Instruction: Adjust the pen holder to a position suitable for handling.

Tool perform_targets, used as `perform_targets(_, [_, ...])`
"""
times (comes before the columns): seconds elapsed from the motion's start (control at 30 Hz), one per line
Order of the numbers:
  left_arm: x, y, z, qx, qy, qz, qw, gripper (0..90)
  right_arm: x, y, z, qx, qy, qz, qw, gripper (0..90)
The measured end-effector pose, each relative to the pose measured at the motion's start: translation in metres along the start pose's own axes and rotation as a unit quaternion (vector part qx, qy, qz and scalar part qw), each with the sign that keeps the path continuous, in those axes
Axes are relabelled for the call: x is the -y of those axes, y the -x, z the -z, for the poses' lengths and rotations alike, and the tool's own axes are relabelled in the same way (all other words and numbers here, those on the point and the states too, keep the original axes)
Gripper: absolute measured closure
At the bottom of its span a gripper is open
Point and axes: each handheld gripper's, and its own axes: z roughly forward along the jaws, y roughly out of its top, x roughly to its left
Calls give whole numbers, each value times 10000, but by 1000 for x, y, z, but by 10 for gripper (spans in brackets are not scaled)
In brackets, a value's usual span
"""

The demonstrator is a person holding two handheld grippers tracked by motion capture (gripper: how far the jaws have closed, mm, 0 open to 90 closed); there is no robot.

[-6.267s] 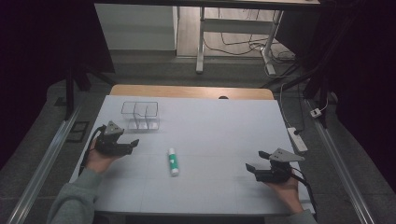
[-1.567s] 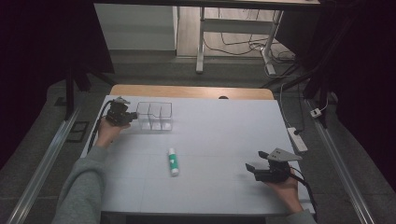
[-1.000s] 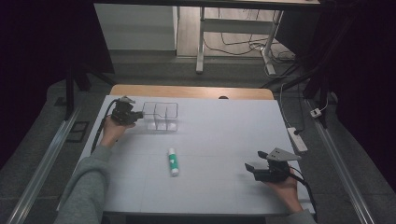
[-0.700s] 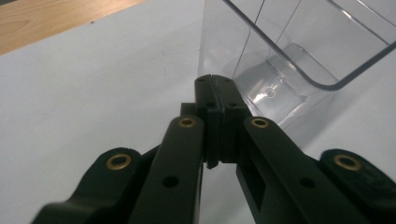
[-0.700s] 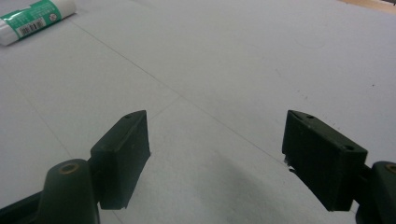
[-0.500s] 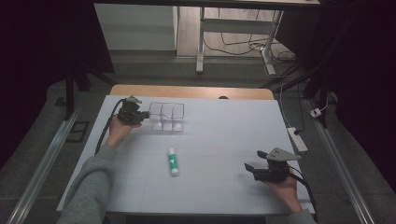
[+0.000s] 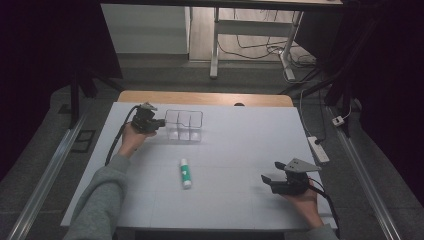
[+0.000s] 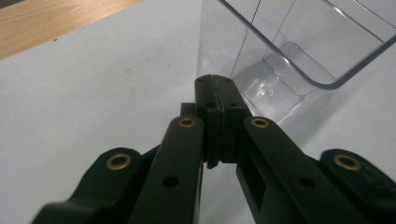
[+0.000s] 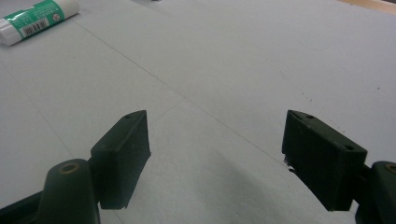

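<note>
Fingers of the left gripper [image 8: 215, 100] are pressing flat together against the near corner of the clear plastic organizer [image 7: 184, 125], a rigid, round-cornered box with dividers sitting at the white table's [image 7: 240, 145] far left. Right gripper [image 9: 217, 156] is hovering with matte black jaws wide apart, with the cylindrical glue stick [image 7: 185, 173] lying mid-table.

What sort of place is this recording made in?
Probably a lab or workshop recording bay: a white-topped table in a dim room, loose cables on the floor, a power strip beside the table.
</note>
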Motion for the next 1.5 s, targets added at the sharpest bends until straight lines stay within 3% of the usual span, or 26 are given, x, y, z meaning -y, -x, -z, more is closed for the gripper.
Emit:
perform_targets(0.4, [-12, 16, -12, 118, -30, -161, 9998, 889, 0, 0, 0, -9, -31, 34, 10000, 231])
perform_targets(0.77, [-20, 36, -21, 368, -223, -555, 9975, 890, 0, 0, 0, -20, -53, 55, 10000, 231])
perform_targets(1.5, [-26, 51, -33, 474, -266, -719, 9959, 889, 0, 0, 0, -15, -74, 85, 9999, 232])
